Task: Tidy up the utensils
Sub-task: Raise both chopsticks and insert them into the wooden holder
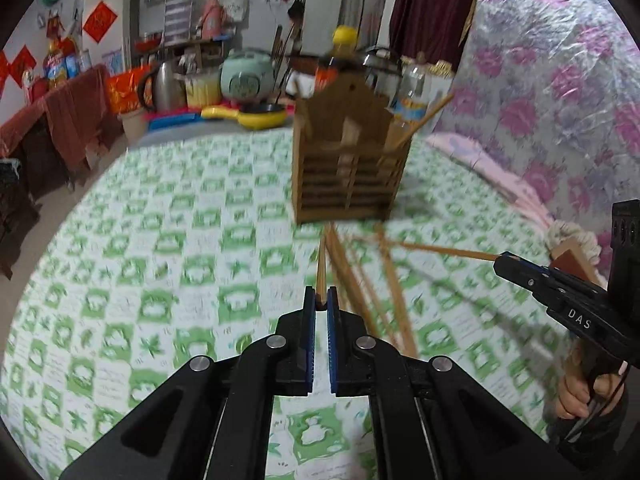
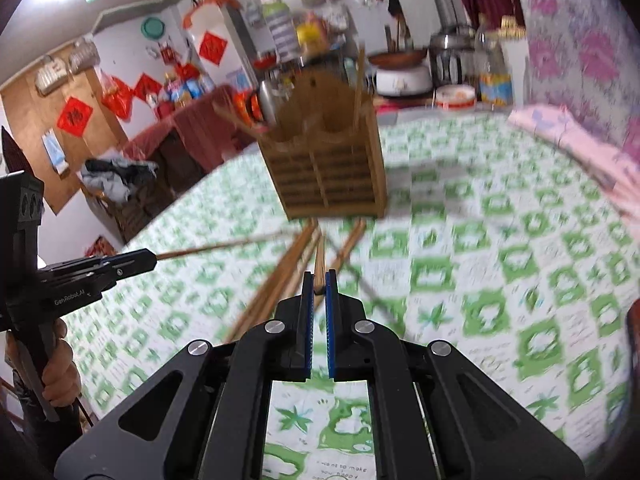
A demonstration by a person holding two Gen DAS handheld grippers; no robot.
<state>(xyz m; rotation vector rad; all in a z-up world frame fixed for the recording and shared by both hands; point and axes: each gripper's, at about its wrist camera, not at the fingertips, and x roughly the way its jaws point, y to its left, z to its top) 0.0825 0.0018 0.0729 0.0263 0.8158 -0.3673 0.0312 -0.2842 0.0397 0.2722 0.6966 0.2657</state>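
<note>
A wooden slatted utensil holder (image 1: 347, 164) stands on the green-and-white checked tablecloth (image 1: 160, 248); it also shows in the right wrist view (image 2: 332, 168) with two chopsticks (image 2: 358, 92) standing in it. Several loose chopsticks (image 1: 384, 280) lie on the cloth in front of it, also seen in the right wrist view (image 2: 280, 280). My left gripper (image 1: 321, 300) is shut on one chopstick (image 1: 321, 268). My right gripper (image 2: 319, 284) is shut on another chopstick (image 2: 319, 260). Each gripper shows in the other's view, right gripper (image 1: 504, 258), left gripper (image 2: 150, 258), holding its chopstick above the cloth.
Behind the table are a yellow pan (image 1: 260, 116), a pale green rice cooker (image 1: 246, 76), a kettle (image 1: 164, 84) and bottles (image 2: 494, 72). A floral plastic sheet (image 1: 560, 80) hangs at the right. A pink folded cloth (image 2: 568, 136) lies at the table's right edge.
</note>
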